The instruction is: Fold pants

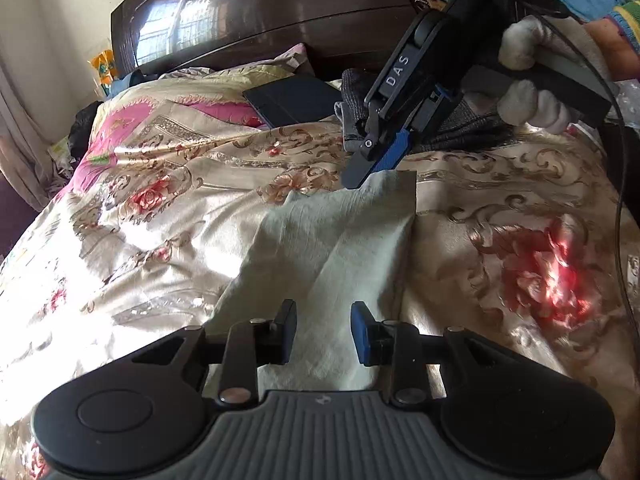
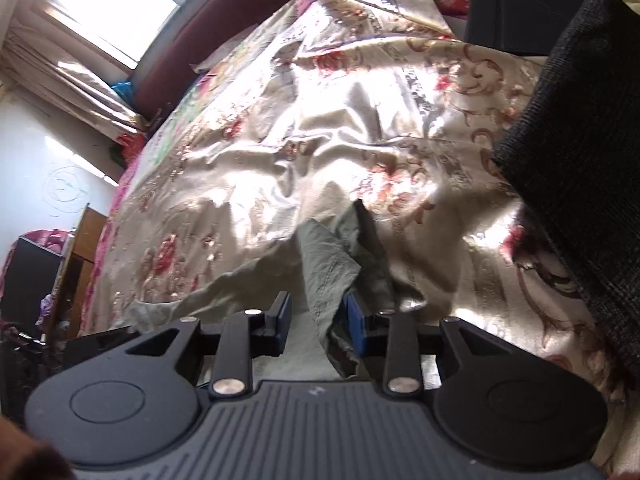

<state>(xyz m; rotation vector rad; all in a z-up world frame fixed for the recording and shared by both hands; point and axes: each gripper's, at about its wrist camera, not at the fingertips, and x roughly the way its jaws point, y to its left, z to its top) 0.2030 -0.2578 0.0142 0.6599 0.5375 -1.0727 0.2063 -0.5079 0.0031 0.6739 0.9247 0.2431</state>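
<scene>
- Pale green pants (image 1: 332, 248) — lying on the bedspread (image 1: 160, 208), in a long strip running from under the left gripper (image 1: 324, 332) up to the right gripper (image 1: 374, 168); fabric creased, one long edge folded down on the right side.
- Left gripper — jaws spread, pants cloth visible between and beneath the fingers; whether they touch it cannot be told.
- Right gripper — in the left wrist view its tips are at the far end of the pants, near the corner of the cloth. In its own view (image 2: 316, 320) the jaws stand apart, with a rumpled fold of the pants (image 2: 328, 264) rising between them; the blue pad (image 2: 356, 320) is just beside the cloth, the other finger apart from it.
- Hand (image 1: 528, 76) in a white glove, holding the right gripper's handle.
- Bedspread — satin, cream with red and pink flowers, wrinkled, patches of sunlight.
- Dark knit cloth (image 1: 472, 124) — on the bed behind the right gripper; also at the right edge of the right wrist view (image 2: 580, 152).
- Black flat case (image 1: 292, 100) — on the bed near the headboard (image 1: 260, 12).
- Headboard — dark glossy wood, reflecting a window.
- Curtain (image 2: 68, 72) and bright window (image 2: 120, 4), beyond the bed.
</scene>
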